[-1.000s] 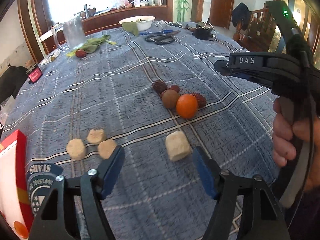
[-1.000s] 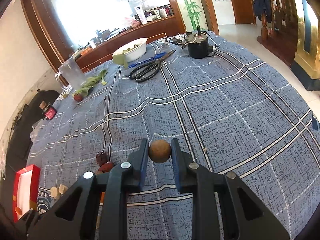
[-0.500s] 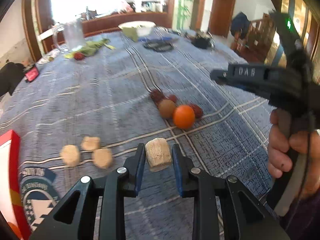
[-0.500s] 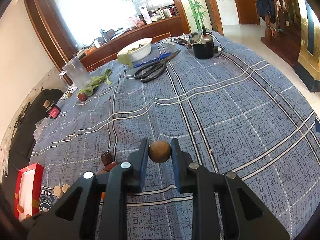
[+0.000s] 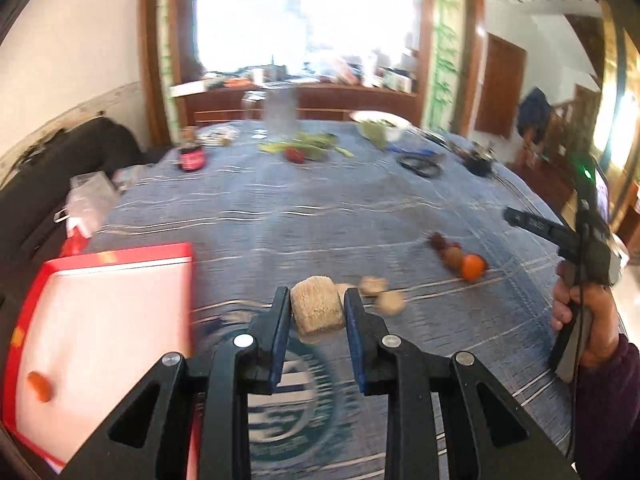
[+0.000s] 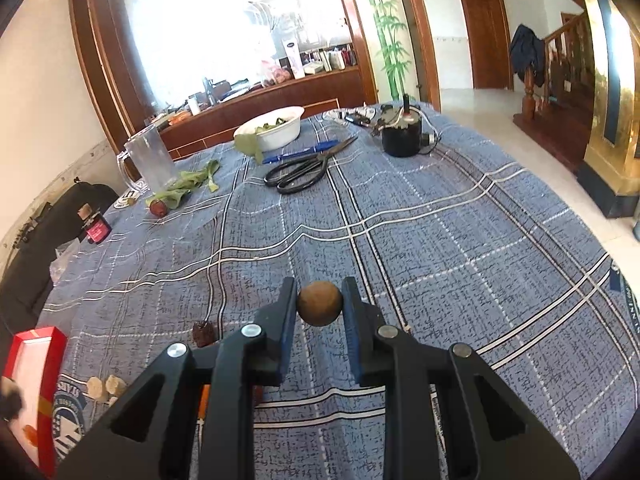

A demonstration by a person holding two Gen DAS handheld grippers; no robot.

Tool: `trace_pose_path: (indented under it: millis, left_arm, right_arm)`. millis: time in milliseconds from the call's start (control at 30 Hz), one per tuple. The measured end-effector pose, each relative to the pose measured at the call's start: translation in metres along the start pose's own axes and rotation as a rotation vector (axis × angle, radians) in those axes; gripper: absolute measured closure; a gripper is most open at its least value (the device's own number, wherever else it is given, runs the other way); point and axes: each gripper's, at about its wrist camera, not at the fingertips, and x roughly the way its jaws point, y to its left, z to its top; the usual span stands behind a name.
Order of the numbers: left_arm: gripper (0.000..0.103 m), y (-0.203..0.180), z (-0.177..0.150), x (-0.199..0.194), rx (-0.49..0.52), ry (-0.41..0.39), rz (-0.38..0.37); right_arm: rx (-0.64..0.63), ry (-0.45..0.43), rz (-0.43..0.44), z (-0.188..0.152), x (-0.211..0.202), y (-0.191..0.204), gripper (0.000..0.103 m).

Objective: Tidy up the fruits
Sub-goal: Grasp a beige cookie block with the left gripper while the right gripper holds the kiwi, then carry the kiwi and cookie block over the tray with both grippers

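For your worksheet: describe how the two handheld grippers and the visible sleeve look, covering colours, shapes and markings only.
The left gripper and the right gripper are matte black, with angular linkage arms, triangular cut-outs, silver rivets and blue pads on the fingers. From the side, the right unit has a pistol-style handle, white lettering, a thin black cable and a green light. The sleeve is dark purple.

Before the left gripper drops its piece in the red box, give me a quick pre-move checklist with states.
1. Left gripper shut on the pale fruit chunk: ok.
2. Right gripper shut on the round brown fruit: ok.
3. Red box in view, open, to the left of the left gripper: ok.
4. Room in the box: ok, one small orange piece near its corner.
5. Chunk over the box: not ok, it hangs above the tablecloth.
6. Chunk's height above the box rim: cannot tell, picture blurred.
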Motion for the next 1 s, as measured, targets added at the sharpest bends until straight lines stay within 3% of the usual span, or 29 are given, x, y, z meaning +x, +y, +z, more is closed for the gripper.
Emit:
trace_pose_path:
  millis: [133,267,400,667,833,1000]
  left_arm:
    - [0.077,0.042,-0.004,-0.015,-0.057,-0.024,0.071]
    - [0.077,0.08,-0.007,-0.021,-0.115,-0.037,0.126]
    - [0.077,0.109,-0.009,-0.021,-0.172,-0.043,0.166]
    - [0.077,0.155,-0.024,-0.023,-0.244,-0.044,0.228]
    - [0.077,0.176,-0.034,-0.02,-0.269,-0.022,0.243]
    - [0.077,0.188,-0.04,-0.012,-0.28,0.0,0.259]
  right_arm:
    - [-0.008,-0.01,0.021,-0.004,-0.005,0.012,0.079]
    - [-0.051,-0.008,0.083,-0.012,-0.02,0.048,0.079]
    - [-0.116,0.021,0.251,-0.03,-0.035,0.113,0.079]
    - [-0.368,0.118,0.52,-0.075,-0.061,0.256,0.078]
    - [-0.461,0.157,0.582,-0.102,-0.066,0.305,0.078]
    - [-0.502,0.204,0.576,-0.121,-0.057,0.328,0.078]
